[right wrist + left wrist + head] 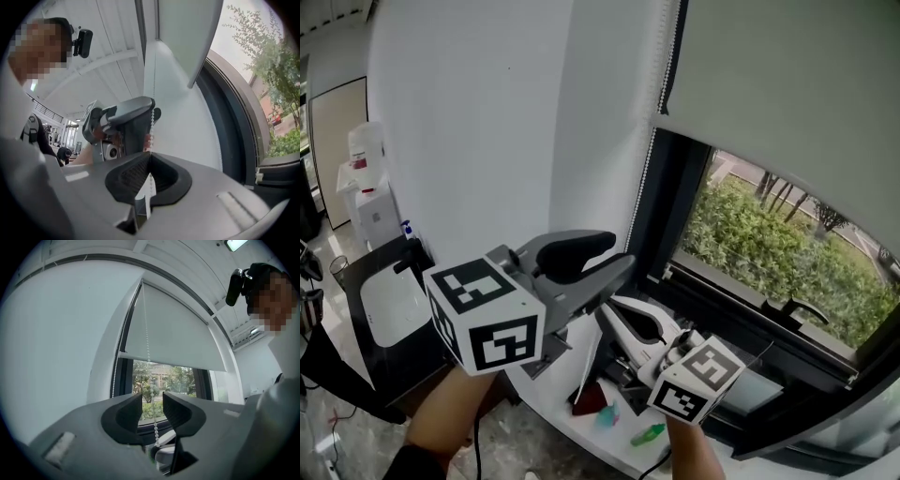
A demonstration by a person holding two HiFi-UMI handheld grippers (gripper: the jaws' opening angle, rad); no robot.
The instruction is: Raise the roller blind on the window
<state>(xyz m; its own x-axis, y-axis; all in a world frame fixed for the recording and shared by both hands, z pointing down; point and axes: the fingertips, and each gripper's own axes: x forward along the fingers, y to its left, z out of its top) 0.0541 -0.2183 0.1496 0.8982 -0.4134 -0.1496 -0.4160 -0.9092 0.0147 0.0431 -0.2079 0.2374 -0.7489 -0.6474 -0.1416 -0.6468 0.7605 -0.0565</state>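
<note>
The grey roller blind [778,84] covers the upper part of the window, with green bushes showing below its bottom edge. Its white bead chain [649,159] hangs along the dark window frame. My left gripper [622,262] is the higher one. In the left gripper view it [152,404] stands open, and the bead chain [154,420] runs through the gap without touching either pad. My right gripper [605,314] sits lower, beneath the left one. In the right gripper view it [150,157] is shut on the bead chain [152,126], which rises taut to the left gripper above.
A white wall [487,112] stands left of the window. The window handle [797,309] sticks out from the lower frame. A red object [598,398] and a green bottle [647,434] lie on the sill below. A water dispenser [370,187] and a black table [389,356] are at far left.
</note>
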